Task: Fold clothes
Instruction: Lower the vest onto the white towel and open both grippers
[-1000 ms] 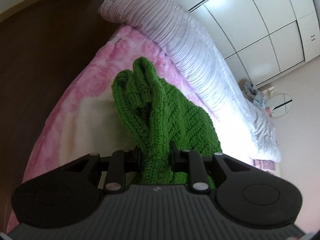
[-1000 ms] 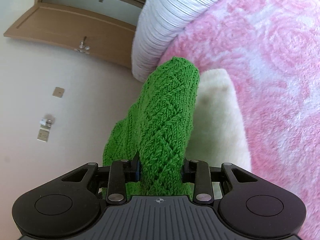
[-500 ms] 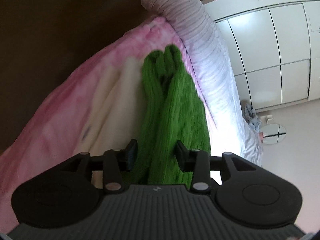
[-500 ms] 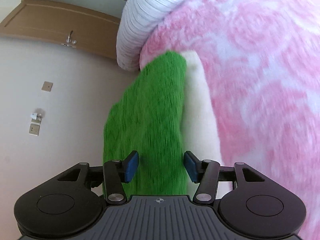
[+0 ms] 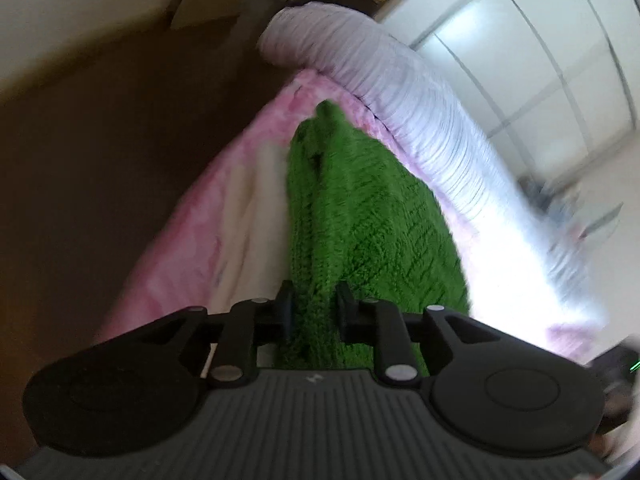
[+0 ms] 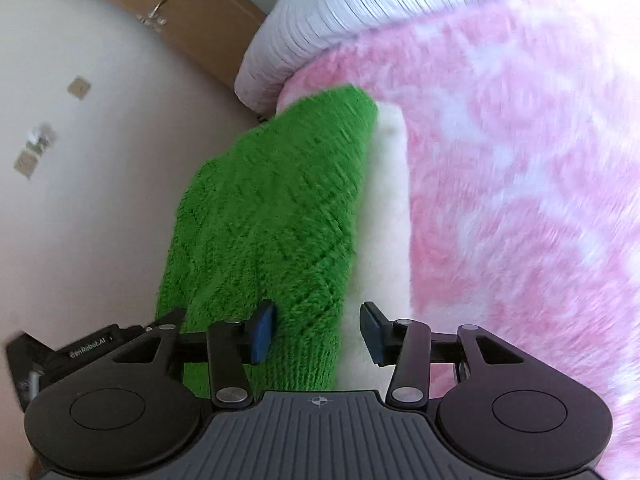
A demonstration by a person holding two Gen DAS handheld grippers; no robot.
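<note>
A green knitted sweater [image 5: 360, 208] lies stretched along the pink fluffy blanket [image 5: 180, 260], partly over a cream cloth [image 5: 260, 216]. My left gripper [image 5: 315, 312] is closing, and a thick fold of the sweater's near end fills the gap between its pads. In the right wrist view the sweater [image 6: 272, 208] runs away from me beside the cream cloth [image 6: 384, 220]. My right gripper [image 6: 316, 332] is closing with the ribbed hem between its blue pads. The hem touches the left pad and the right pad stands clear of it.
A rolled white striped duvet [image 5: 400, 92] borders the blanket's far side. Beyond it stand white wardrobe doors [image 5: 520, 40]. Dark floor [image 5: 100, 160] drops off left of the bed. The right view shows a wooden door [image 6: 192, 12] and pink blanket [image 6: 520, 160] to the right.
Both hands swung across the bed and the sweater now lies longer and flatter. The left jaws widened, then narrowed on the knit. The right jaws let go of the fold and stand wider.
</note>
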